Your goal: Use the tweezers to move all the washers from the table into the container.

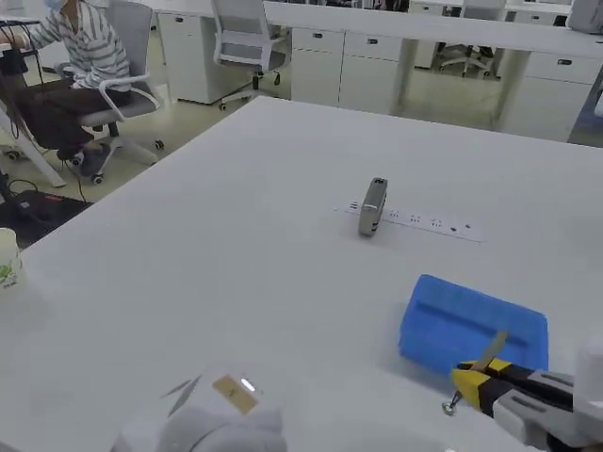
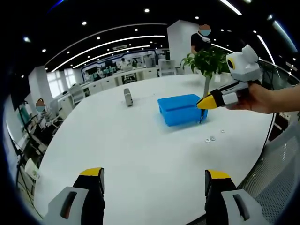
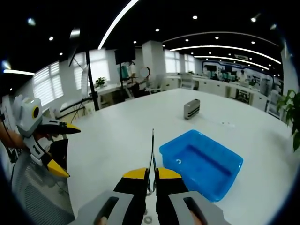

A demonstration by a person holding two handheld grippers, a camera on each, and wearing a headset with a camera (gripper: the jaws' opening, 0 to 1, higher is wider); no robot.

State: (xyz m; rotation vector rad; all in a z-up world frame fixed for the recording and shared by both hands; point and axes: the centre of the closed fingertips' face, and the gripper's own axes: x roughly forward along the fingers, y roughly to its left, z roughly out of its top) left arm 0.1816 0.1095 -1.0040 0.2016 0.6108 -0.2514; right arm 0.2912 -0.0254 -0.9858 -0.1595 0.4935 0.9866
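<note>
On the head view, the blue container (image 1: 471, 325) stands on the white surface (image 1: 236, 282), near its front right part. The right tool (image 1: 471, 381) is just in front of the container's near wall. Farther back, a grey metal device (image 1: 374, 207) stands upright beside a flat socket strip (image 1: 419, 222), both well apart from the container. At the left edge there is a cup (image 1: 8, 259), and behind the surface a person (image 1: 85, 47) sits on an office chair.

On the left gripper view, the left tool (image 2: 153, 180) has its jaws spread wide, with nothing between them, above bare surface. Across from it, a hand (image 2: 262, 98) holds the right tool over the container's near corner, and the tweezers (image 2: 200, 117) point down from it beside the blue wall. Three small washers (image 2: 207, 139) lie on the surface near this corner, apart from the container. A green plant (image 2: 206, 61) stands behind.

On the right gripper view, the jaws of the right tool are pressed together on the tweezers, whose thin tips reach forward just left of the container. The left tool hangs at the left, jaws apart.
</note>
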